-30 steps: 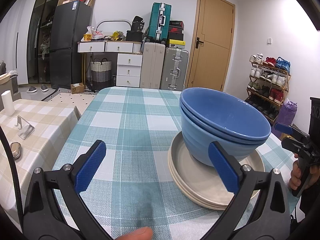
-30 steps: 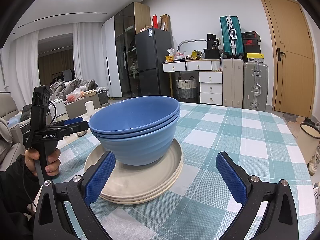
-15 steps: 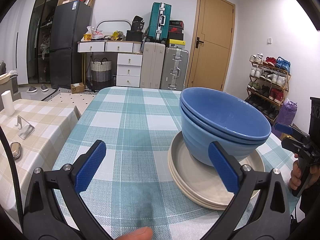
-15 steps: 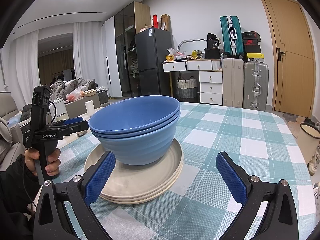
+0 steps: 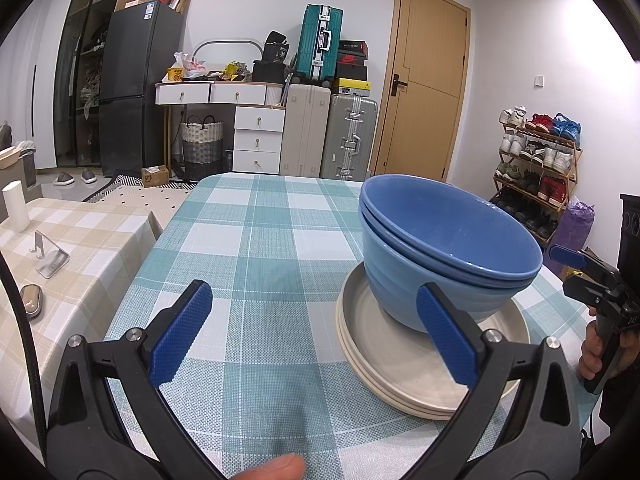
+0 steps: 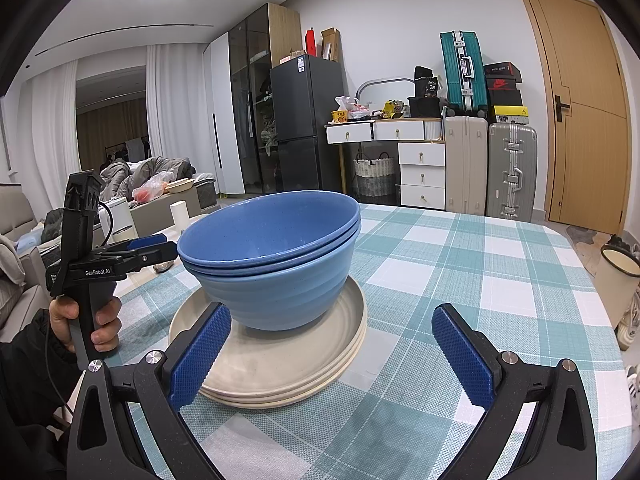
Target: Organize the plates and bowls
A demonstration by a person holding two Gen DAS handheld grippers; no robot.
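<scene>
A nested stack of blue bowls sits on a stack of cream plates on the teal checked tablecloth. My left gripper is open over bare cloth to the left of the stack, its right finger in front of the plates. My right gripper is open, near the plates' front edge, its left finger overlapping the rim. Nothing is between either pair of fingers. Each gripper shows in the other's view, held by a hand: the right gripper and the left gripper.
A second table with a beige checked cloth stands to the left, holding a white cylinder and a phone stand. Beyond the table are a fridge, drawers, suitcases, a door and a shoe rack.
</scene>
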